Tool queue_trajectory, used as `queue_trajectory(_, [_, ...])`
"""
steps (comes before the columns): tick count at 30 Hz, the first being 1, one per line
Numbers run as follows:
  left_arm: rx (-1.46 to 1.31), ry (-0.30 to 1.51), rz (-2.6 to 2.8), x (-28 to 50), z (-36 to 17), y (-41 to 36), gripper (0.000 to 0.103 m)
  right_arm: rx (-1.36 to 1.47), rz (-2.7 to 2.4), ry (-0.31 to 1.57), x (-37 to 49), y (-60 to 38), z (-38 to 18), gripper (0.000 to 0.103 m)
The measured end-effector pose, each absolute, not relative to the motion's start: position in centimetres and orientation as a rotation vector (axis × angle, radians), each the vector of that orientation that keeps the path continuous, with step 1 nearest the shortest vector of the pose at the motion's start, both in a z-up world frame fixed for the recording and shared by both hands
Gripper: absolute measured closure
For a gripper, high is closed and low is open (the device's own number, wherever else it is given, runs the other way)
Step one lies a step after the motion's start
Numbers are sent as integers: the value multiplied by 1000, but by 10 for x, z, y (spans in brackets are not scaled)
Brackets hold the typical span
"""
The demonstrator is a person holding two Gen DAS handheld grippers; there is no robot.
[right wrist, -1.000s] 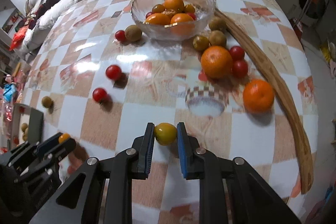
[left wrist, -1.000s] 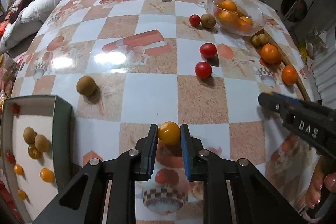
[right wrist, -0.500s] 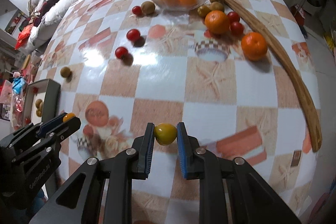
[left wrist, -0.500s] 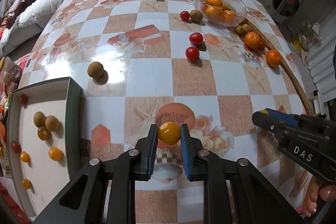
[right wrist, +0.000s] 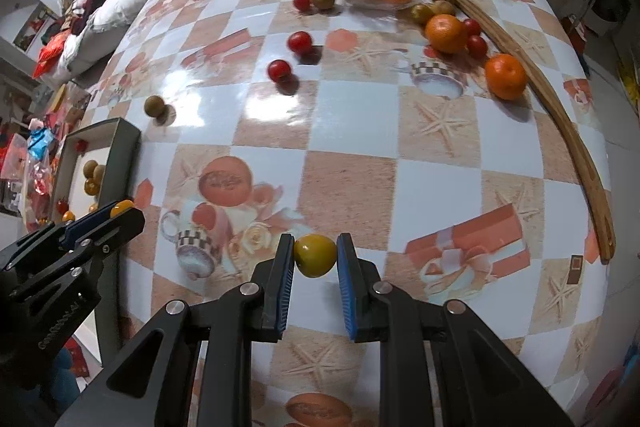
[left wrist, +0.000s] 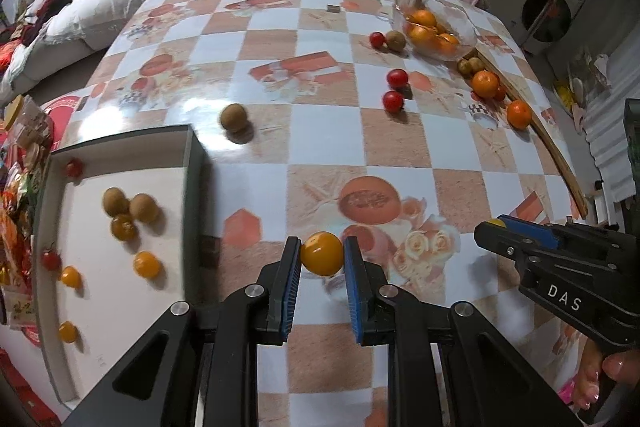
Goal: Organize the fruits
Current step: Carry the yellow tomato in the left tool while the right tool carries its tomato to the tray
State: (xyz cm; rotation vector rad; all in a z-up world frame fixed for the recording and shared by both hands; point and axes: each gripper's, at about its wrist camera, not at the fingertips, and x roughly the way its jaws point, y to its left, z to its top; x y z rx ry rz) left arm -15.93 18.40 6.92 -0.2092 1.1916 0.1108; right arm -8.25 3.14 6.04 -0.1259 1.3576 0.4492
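Partly done: left gripper (left wrist: 322, 259) fingers pinch an orange tomato (left wrist: 322, 253), right gripper (right wrist: 315, 255) fingers a yellow one (right wrist: 315, 255); the tray (left wrist: 195, 187) left of them holds several fruits, with many loose on the worktop (left wrist: 328, 139) beyond.

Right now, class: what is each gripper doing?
Left gripper: closed on an orange cherry tomato.
Right gripper: closed on a yellow cherry tomato.
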Motion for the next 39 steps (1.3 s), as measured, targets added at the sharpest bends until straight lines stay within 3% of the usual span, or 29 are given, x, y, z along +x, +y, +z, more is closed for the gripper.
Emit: queue_trajectory(39, [-420,1173,462,-305,74,328,80,-334,825,1328,-157,205,87,80])
